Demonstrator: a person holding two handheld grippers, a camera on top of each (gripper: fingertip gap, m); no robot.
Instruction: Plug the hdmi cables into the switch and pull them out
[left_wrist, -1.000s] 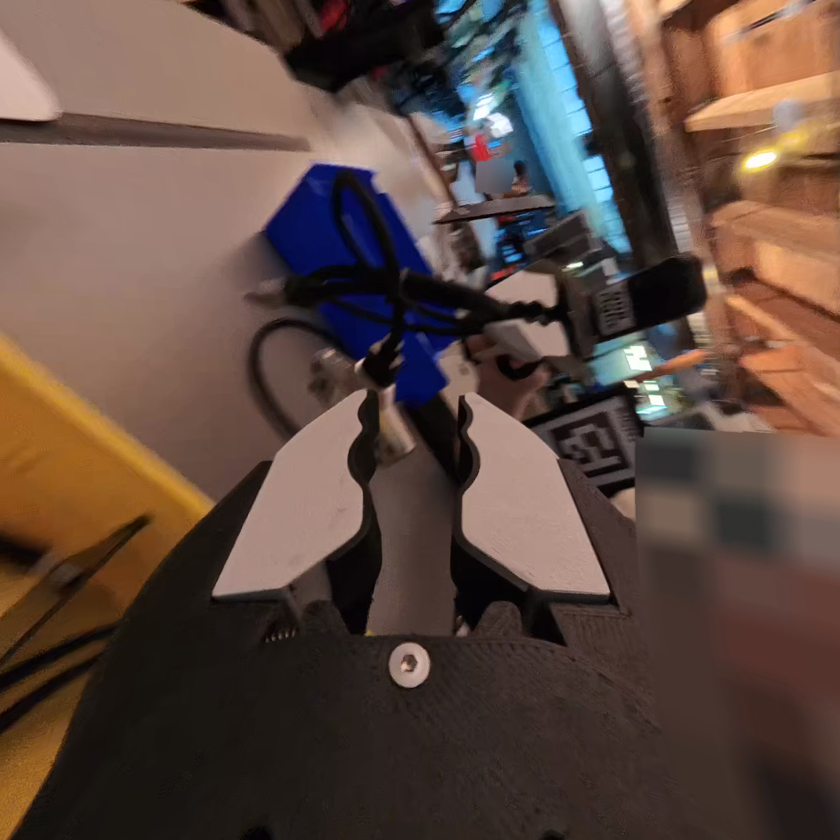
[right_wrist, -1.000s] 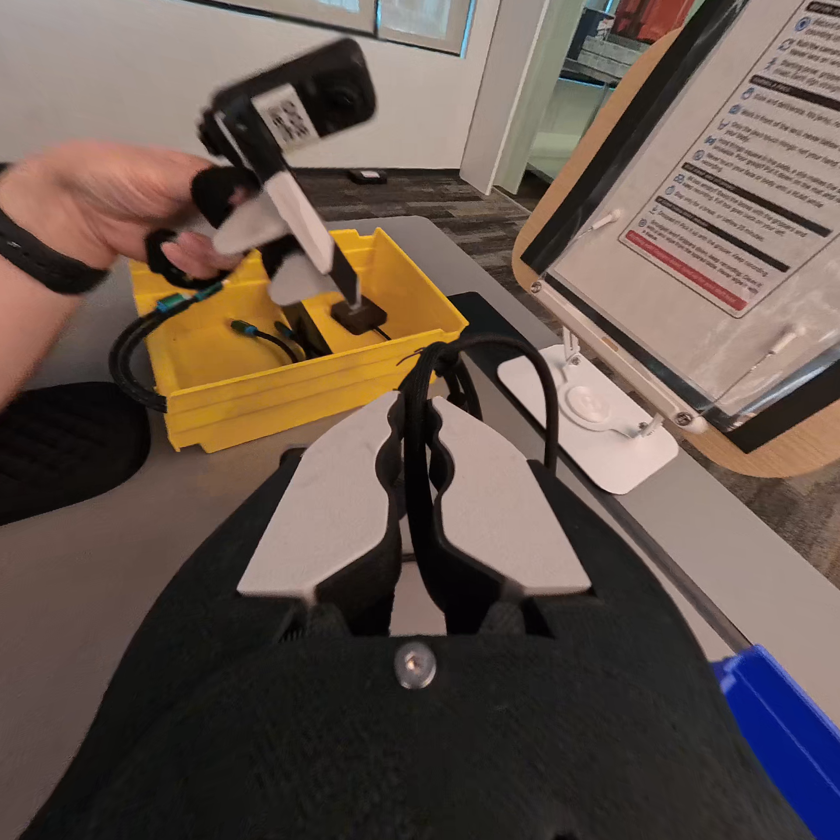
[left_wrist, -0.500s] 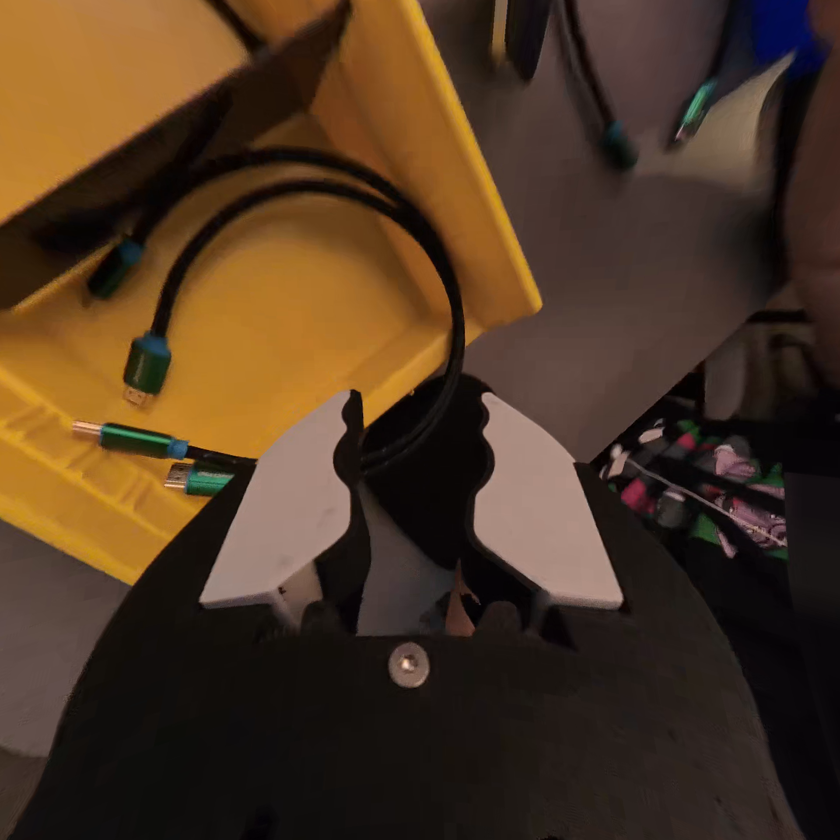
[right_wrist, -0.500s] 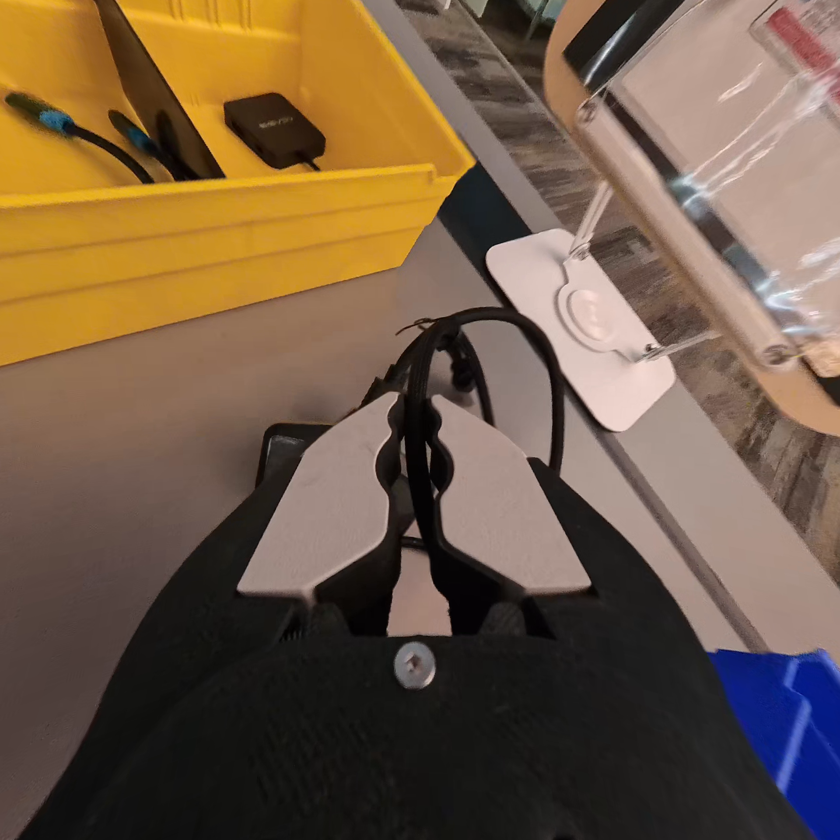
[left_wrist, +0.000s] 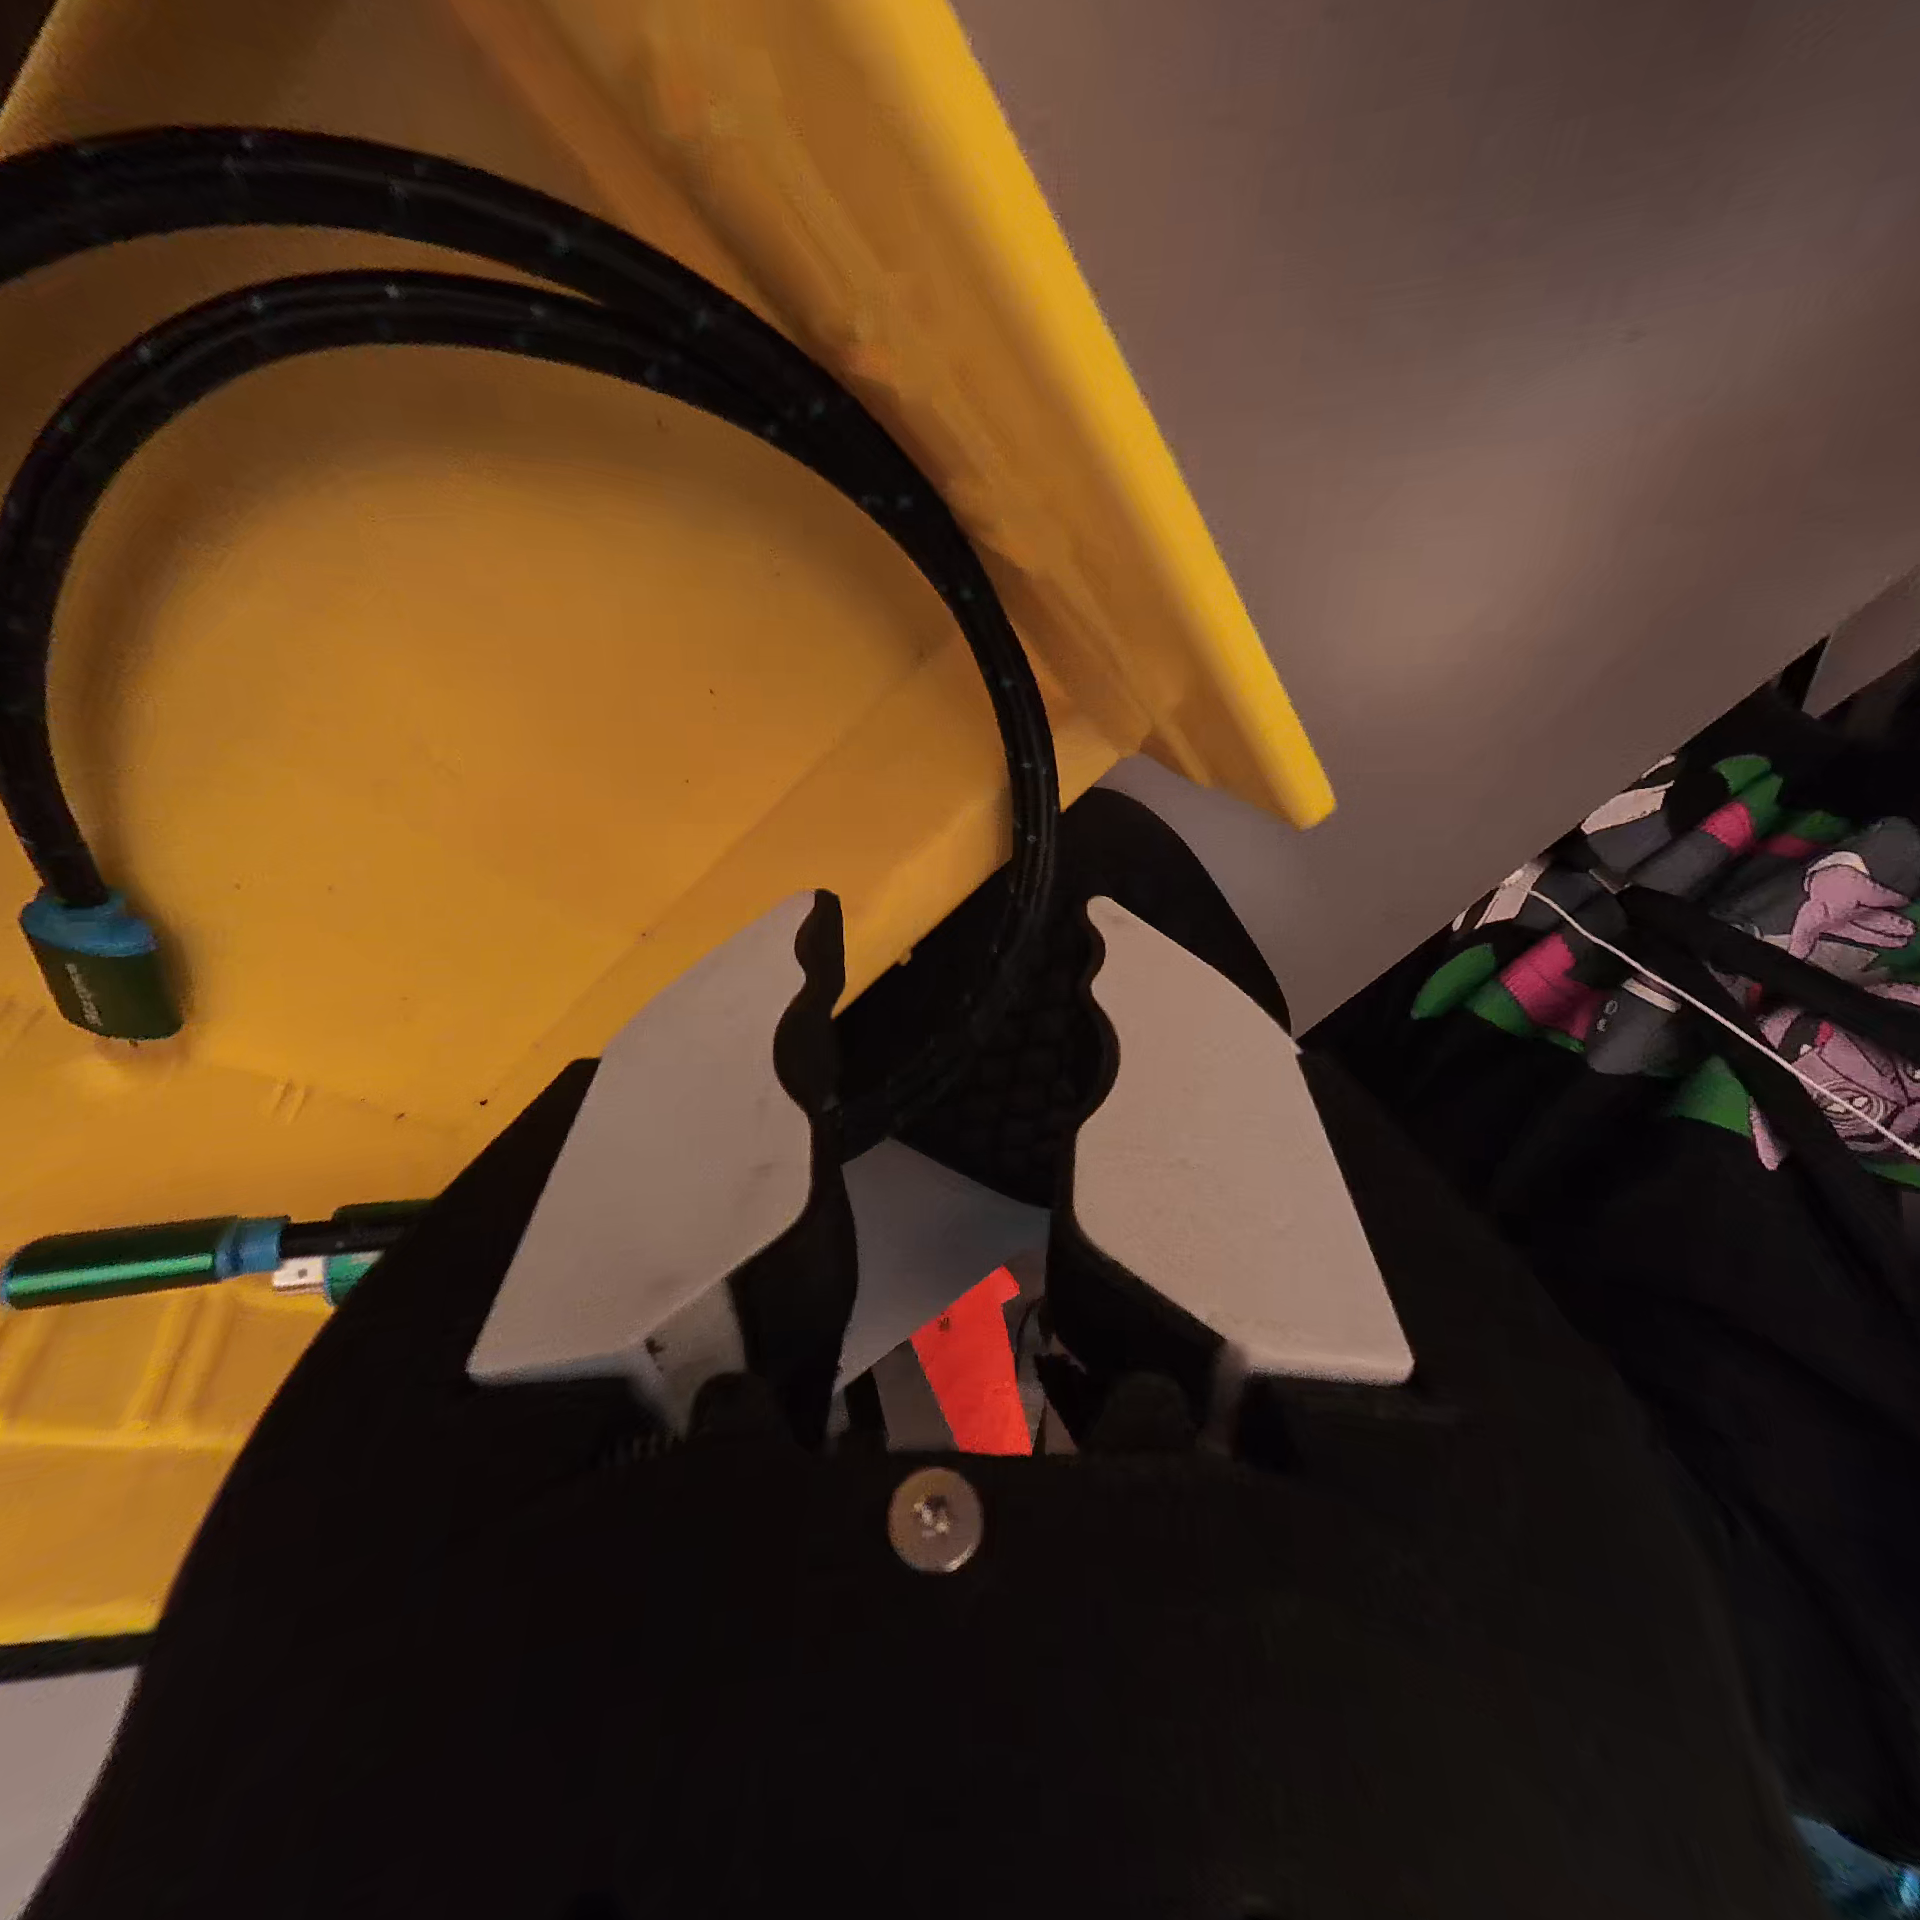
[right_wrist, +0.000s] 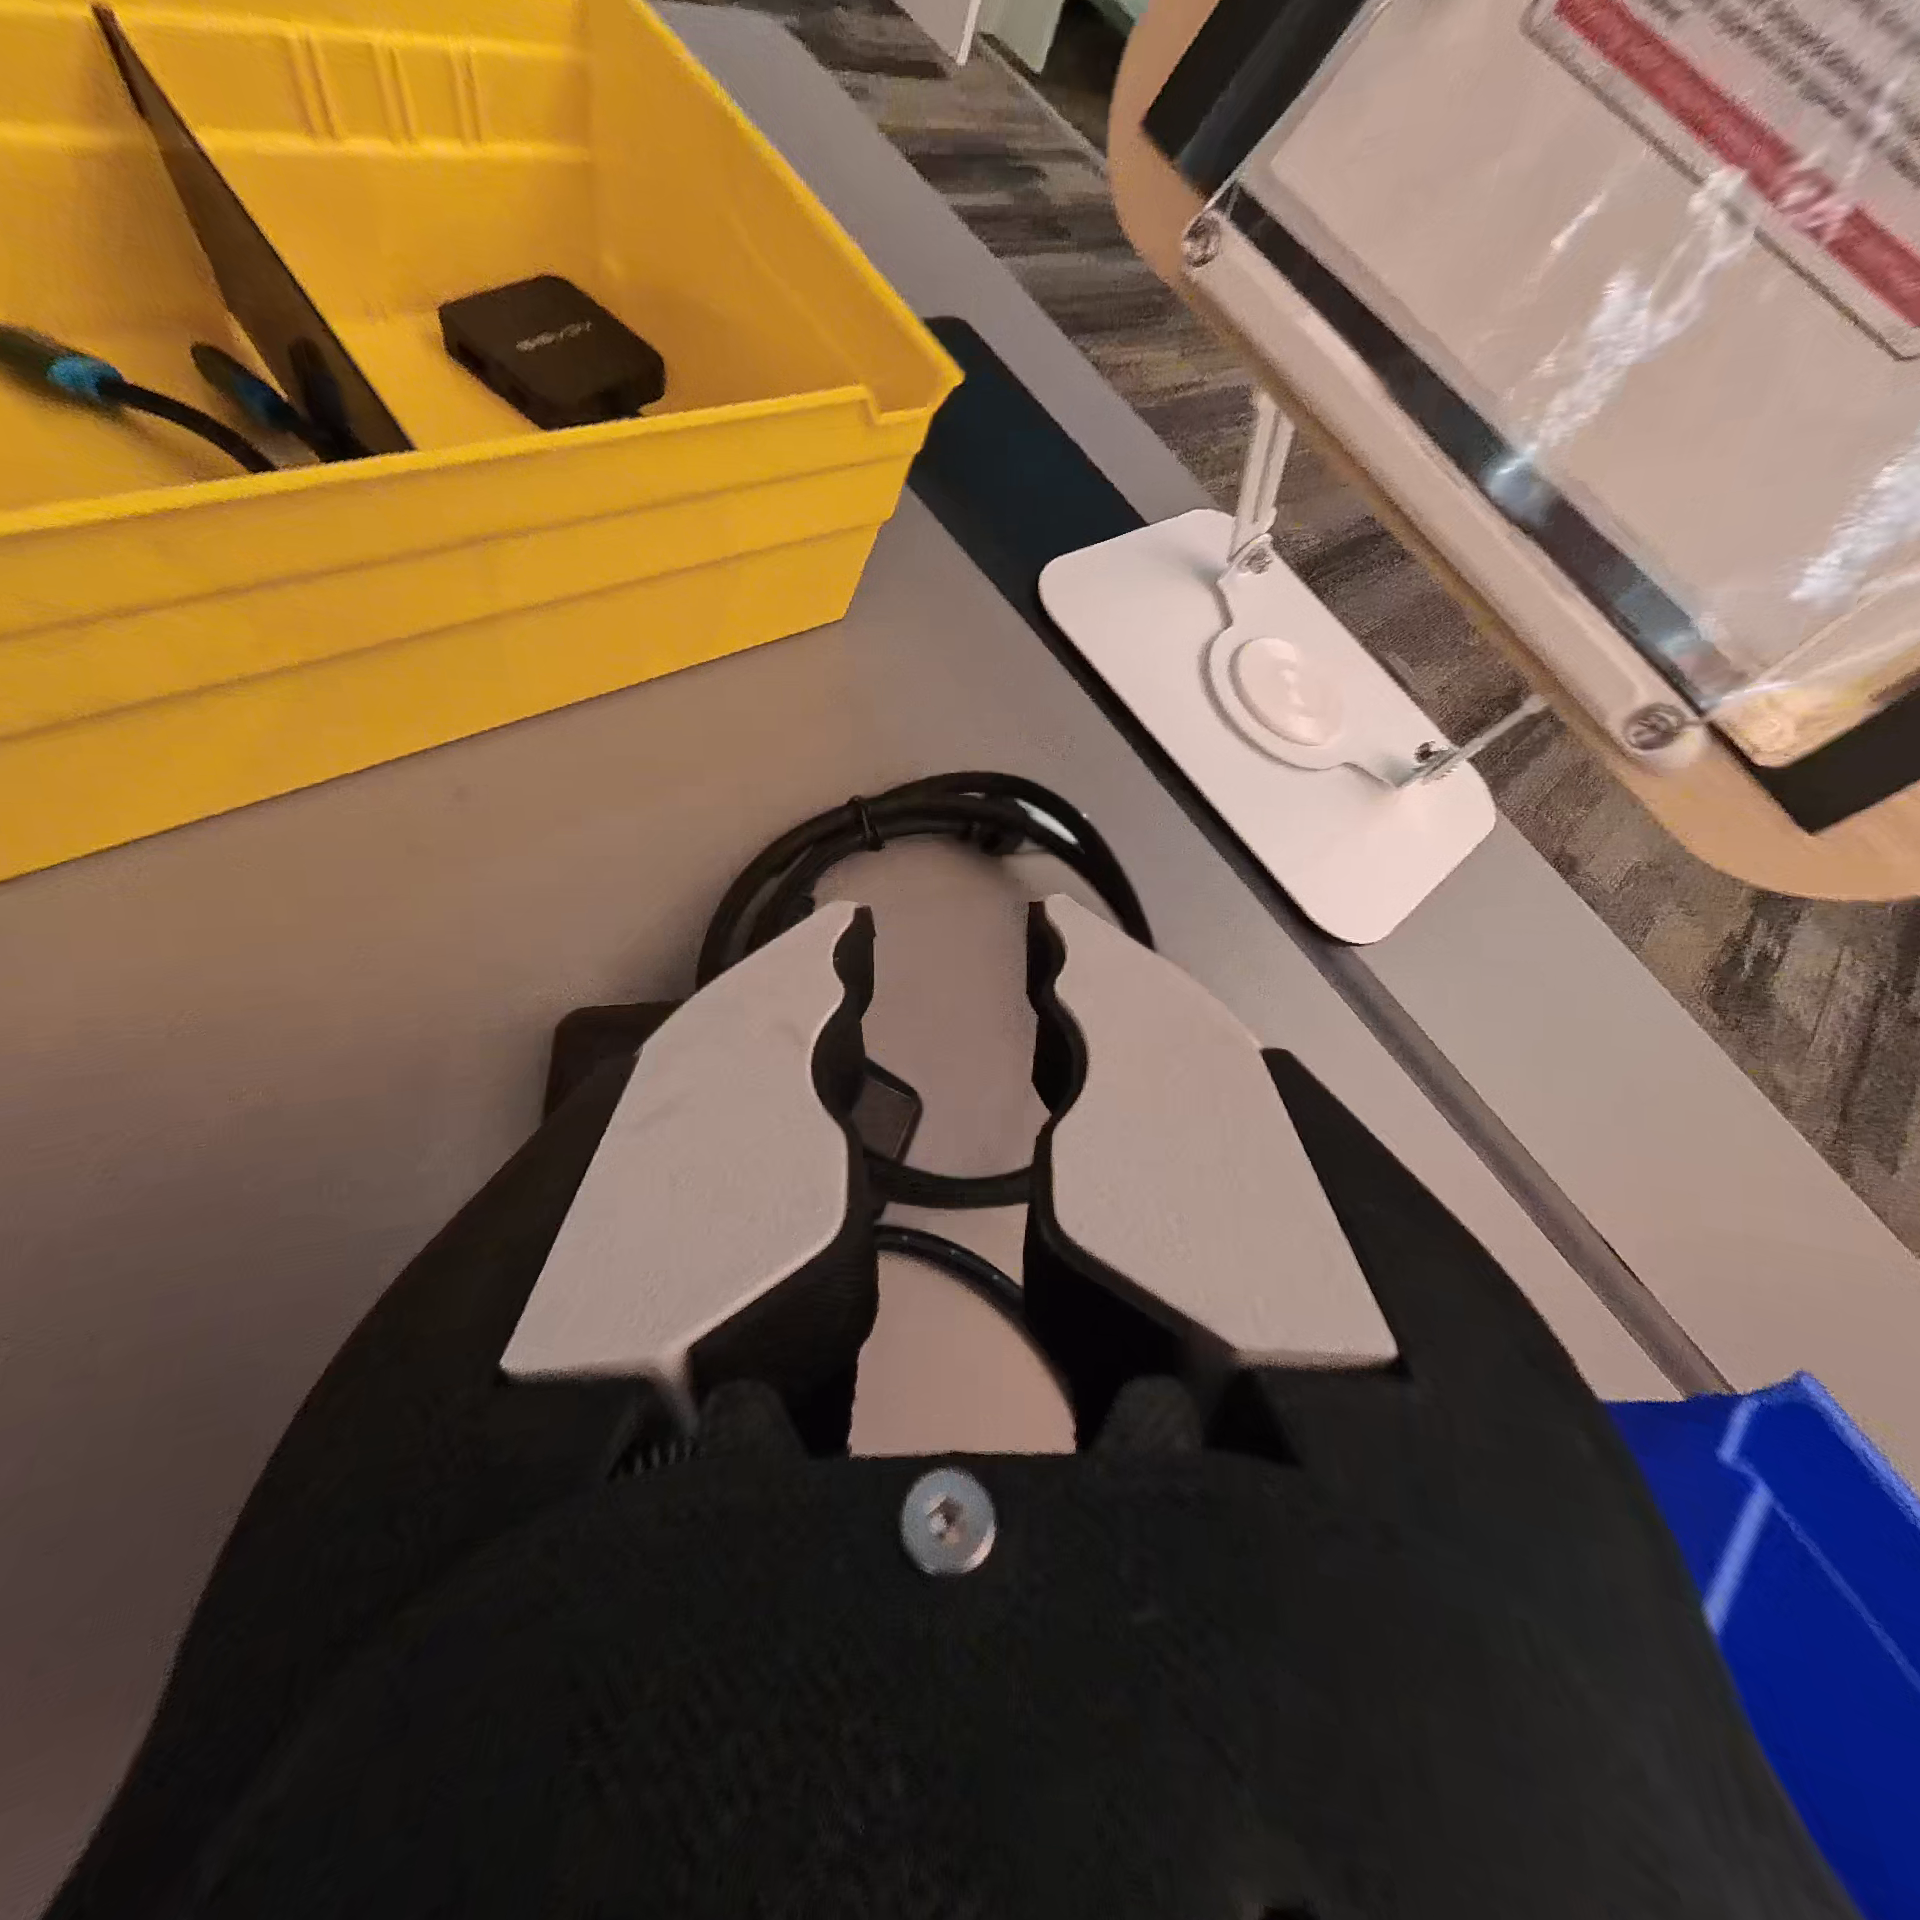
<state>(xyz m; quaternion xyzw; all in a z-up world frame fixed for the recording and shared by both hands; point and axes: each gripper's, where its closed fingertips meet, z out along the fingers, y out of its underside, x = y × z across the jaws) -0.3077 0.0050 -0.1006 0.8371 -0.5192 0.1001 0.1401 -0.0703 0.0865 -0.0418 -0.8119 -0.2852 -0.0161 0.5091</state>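
The right gripper (right_wrist: 948, 920) is held low over the grey table (right_wrist: 312, 987) w/ jaws apart and nothing clamped, a tied coil of thin black cable (right_wrist: 935, 805) w/ a small dark device lying loose under and between them; a small flat black box, prob. the switch (right_wrist: 551, 348), is seen in the right compartment of the yellow plastic bin (right_wrist: 436, 592). The left gripper (left_wrist: 951, 914) is poised at the bin's near wall, jaws apart, w/ the black braided HDMI cable (left_wrist: 727, 343) w/ green-blue plug passing between them, unpinched. For a clean pickup, that cable is best clamped close to a plug, not mid-loop, so the plug end can be steered squarely into a port.
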